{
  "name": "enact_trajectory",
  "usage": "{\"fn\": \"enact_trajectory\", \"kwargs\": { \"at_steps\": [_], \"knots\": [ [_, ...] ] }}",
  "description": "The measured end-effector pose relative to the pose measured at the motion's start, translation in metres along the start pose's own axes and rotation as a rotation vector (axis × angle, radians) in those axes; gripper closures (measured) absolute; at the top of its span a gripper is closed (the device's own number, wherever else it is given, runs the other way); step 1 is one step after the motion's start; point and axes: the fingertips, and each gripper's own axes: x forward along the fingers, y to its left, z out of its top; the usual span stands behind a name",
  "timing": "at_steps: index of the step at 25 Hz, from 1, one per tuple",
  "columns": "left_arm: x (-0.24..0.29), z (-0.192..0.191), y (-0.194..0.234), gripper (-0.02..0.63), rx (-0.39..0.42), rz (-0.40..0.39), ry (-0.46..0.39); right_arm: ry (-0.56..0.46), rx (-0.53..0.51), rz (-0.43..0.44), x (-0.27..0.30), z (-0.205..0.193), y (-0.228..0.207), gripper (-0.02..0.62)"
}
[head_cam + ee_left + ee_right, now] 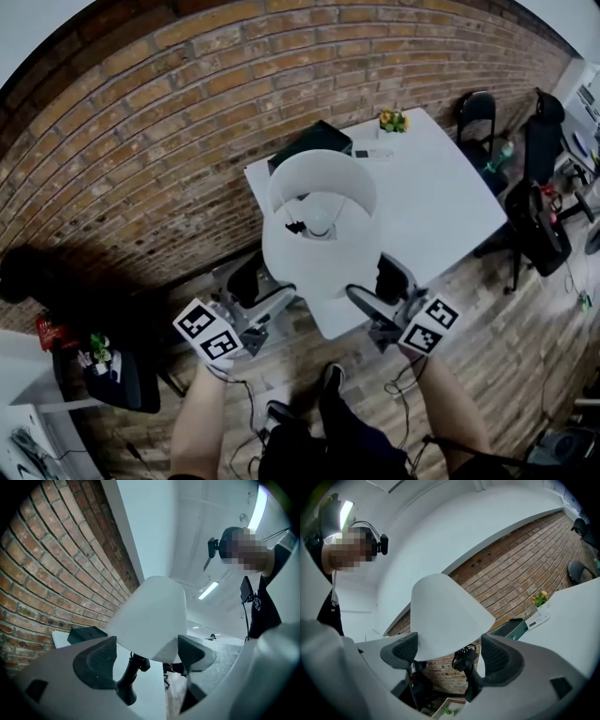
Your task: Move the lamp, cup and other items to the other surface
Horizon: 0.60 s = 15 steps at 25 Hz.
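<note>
Broad white square table against a red brick wall. At its near edge, tall lamp with white conical shade and black stem. Flanking the shade's lower rim, left gripper and right gripper, both with jaws spread wide, gripping nothing.

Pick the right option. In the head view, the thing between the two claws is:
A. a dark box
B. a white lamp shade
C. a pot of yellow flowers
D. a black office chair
B: the white lamp shade sits between the left claw and the right claw, one at each side of its lower rim, each with its jaws apart.
</note>
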Motion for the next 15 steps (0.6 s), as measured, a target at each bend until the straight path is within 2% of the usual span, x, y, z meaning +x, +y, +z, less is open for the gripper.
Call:
{"fn": "enact_trajectory", "kwargs": {
  "at_steps": [7,15],
  "knots": [
    [0.034,-0.042,0.007,0.216,-0.032,0.001,0.021,0.032,0.015,-0.020,-0.023,-0.016,-0.045,0.170],
    [0.026,-0.050,0.003,0.216,-0.035,0.019,0.045,0.046,0.000,-0.015,-0.028,-0.022,-0.038,0.167]
  ]
}}
